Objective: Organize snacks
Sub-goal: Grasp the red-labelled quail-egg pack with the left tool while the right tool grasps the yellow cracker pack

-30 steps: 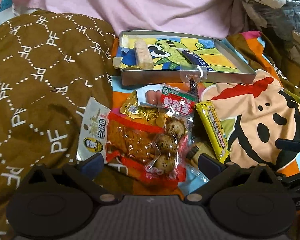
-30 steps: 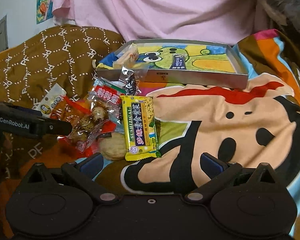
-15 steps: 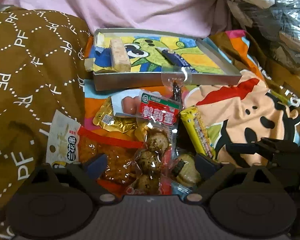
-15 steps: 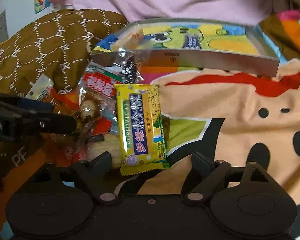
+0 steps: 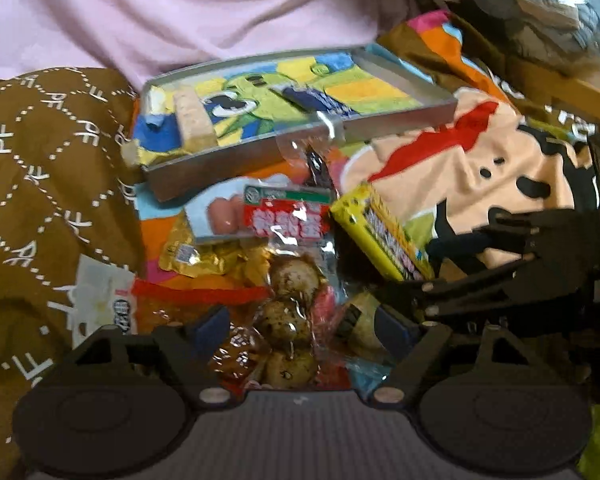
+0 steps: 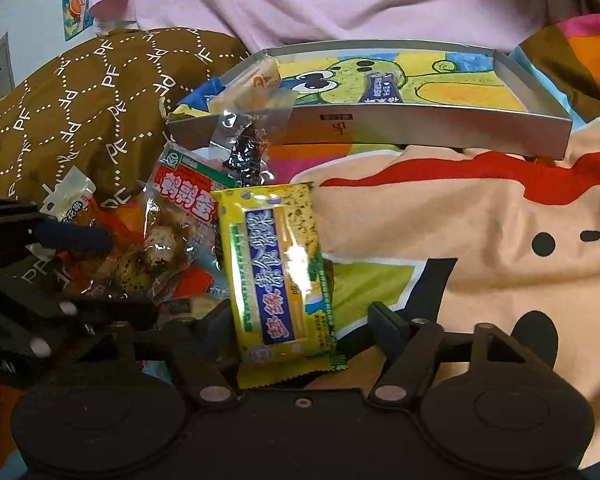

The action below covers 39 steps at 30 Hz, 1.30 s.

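A pile of snack packs lies on the bed in front of a shallow grey box with a cartoon lining. My left gripper is open, its fingers either side of a clear pack of quail eggs. My right gripper is open around the near end of a yellow snack bar. The box holds a beige bar and a dark blue packet.
A gold pack, a sausage pack, a red and white pack and a dark dried-fruit packet lie around the eggs. A brown patterned quilt is at the left, a cartoon blanket at the right, pink fabric behind.
Both grippers have moved forward and down into the pile. The left now straddles the quail egg pack, and the right has closed in around the yellow bar.
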Available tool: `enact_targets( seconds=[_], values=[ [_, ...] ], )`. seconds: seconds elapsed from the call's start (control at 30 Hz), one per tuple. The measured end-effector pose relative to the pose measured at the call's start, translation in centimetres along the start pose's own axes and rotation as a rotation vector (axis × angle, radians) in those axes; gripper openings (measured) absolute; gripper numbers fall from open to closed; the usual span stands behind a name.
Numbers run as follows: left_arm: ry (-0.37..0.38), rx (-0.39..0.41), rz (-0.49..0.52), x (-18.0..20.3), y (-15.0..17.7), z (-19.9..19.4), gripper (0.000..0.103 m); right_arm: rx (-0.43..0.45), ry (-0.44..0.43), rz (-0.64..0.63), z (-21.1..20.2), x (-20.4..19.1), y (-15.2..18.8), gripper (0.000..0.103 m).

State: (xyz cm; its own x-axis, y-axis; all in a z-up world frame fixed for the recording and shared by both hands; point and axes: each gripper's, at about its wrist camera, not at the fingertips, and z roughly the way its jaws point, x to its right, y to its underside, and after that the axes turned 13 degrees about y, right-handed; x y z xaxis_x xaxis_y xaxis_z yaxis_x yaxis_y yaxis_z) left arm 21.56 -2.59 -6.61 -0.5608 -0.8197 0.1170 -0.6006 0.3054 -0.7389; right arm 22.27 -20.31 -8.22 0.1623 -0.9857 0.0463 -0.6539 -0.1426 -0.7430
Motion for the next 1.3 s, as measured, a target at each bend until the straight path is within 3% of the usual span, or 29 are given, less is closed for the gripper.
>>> enact_targets(
  seconds=[0.07,0.4,0.5,0.6,0.73,0.83,1.0,1.07,1.2,1.3],
  values=[
    [0.001,0.0,0.011,0.1,-0.1,0.3,0.083,0.006,-0.003,-0.012,0.0,0.0,-0.1,0.053],
    [-0.018,-0.034,0.047,0.5,-1.1,2.4,0.076,-0.002,0.002,-0.041,-0.3,0.6,-0.2,0.052],
    [-0.032,-0.035,0.052,0.5,-1.3,2.8,0.065,-0.006,-0.005,-0.034,-0.4,1.0,-0.3,0.052],
    [-0.026,-0.035,0.027,-0.2,-1.3,2.8,0.061,-0.006,0.002,-0.043,-0.6,1.2,-0.3,0.052],
    [-0.036,-0.04,0.06,0.1,-1.4,3.2,0.065,-0.012,0.012,-0.044,-0.8,1.3,-0.4,0.052],
    [-0.063,-0.051,0.092,0.4,-1.6,3.9,0.077,-0.019,0.024,-0.052,-0.9,1.3,-0.4,0.052],
    [-0.06,-0.067,0.037,-0.5,-2.2,4.6,0.078,-0.029,0.041,-0.056,-1.5,1.4,-0.2,0.052],
    [-0.077,-0.064,0.038,-0.3,-2.1,4.7,0.074,-0.033,0.046,-0.056,-1.5,1.4,-0.2,0.052],
    [-0.152,-0.077,0.099,0.4,-1.9,4.7,0.051,-0.044,0.054,-0.067,-1.1,1.1,0.1,0.052],
    [-0.154,-0.071,0.097,0.5,-2.0,4.4,0.048,-0.043,0.061,-0.066,-0.9,1.0,0.2,0.052]
  ],
)
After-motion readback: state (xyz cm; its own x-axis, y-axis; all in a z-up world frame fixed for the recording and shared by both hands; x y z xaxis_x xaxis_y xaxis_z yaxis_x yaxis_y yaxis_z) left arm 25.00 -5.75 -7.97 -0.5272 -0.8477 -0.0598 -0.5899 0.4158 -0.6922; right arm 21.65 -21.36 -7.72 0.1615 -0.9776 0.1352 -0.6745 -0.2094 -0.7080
